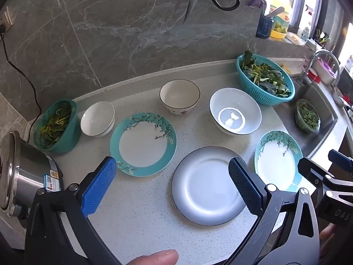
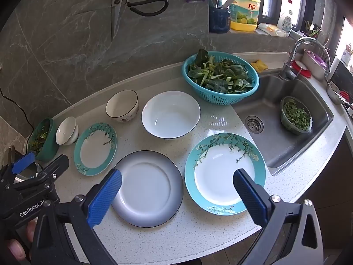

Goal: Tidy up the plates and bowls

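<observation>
Hovering above a speckled counter (image 2: 198,238) with nothing in their grasp, the left gripper (image 1: 172,185) and right gripper (image 2: 176,196) both stand with jaws spread wide, and the sorting of plates and bowls looks not yet begun. Three plates and three bowls lie singly, none stacked. A grey plate (image 2: 147,187) sits nearest, with one teal plate (image 2: 222,172) just to its right by the sink (image 2: 286,145) and a second teal plate (image 1: 143,143) to its left. Behind them stand a wide bowl (image 2: 171,114), a dark-rimmed bowl (image 2: 122,106) and a small white bowl (image 1: 97,119), each apart from the others. What remains, by this showing, is the whole job: gathering plates with plates and bowls with bowls.

Greens crowd the edges. A teal colander (image 2: 220,77) of leaves sits behind the wide bowl, near the sink's rim; a darker green basket (image 1: 58,128) of leaves stands just beside the small bowl; a steel cooker (image 1: 24,174) fills the left corner. These hem in the row but do not cover any dish. Another container of greens (image 2: 295,116) rests in the sink. Scissors (image 2: 114,11) hang on the marble wall, well clear.
</observation>
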`<state>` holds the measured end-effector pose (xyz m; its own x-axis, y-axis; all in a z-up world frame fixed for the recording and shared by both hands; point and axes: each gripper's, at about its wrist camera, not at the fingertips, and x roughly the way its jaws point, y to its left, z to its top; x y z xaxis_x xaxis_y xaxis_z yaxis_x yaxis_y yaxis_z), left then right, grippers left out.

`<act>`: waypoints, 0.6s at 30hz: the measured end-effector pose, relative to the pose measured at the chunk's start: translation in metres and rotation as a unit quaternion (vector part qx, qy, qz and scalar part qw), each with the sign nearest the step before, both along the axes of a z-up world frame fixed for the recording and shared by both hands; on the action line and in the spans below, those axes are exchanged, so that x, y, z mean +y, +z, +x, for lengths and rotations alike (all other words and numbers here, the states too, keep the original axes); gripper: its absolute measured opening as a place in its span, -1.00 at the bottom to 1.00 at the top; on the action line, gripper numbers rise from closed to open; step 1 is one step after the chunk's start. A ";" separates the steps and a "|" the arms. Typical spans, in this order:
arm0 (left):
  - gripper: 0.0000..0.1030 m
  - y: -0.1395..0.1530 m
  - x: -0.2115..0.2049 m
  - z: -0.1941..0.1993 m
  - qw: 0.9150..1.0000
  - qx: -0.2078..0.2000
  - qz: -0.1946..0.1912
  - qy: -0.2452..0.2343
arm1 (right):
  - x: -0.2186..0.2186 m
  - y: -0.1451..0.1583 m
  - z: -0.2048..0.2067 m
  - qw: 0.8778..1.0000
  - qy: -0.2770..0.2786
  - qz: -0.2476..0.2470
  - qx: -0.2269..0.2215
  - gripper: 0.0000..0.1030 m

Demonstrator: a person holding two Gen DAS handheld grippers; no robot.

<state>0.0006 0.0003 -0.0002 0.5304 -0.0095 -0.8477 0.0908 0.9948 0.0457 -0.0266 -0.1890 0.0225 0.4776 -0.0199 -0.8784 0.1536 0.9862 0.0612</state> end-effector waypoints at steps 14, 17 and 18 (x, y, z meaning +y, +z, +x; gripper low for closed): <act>1.00 -0.006 -0.001 0.004 1.000 0.002 0.005 0.001 | 0.001 -0.002 0.003 1.000 0.000 -0.003 0.002 1.00; 1.00 -0.004 -0.002 0.007 1.000 0.005 0.006 0.003 | 0.001 -0.002 0.003 1.000 0.000 -0.003 0.002 1.00; 1.00 -0.004 -0.002 0.007 1.000 0.005 0.006 0.003 | 0.001 -0.002 0.003 1.000 0.000 -0.003 0.002 1.00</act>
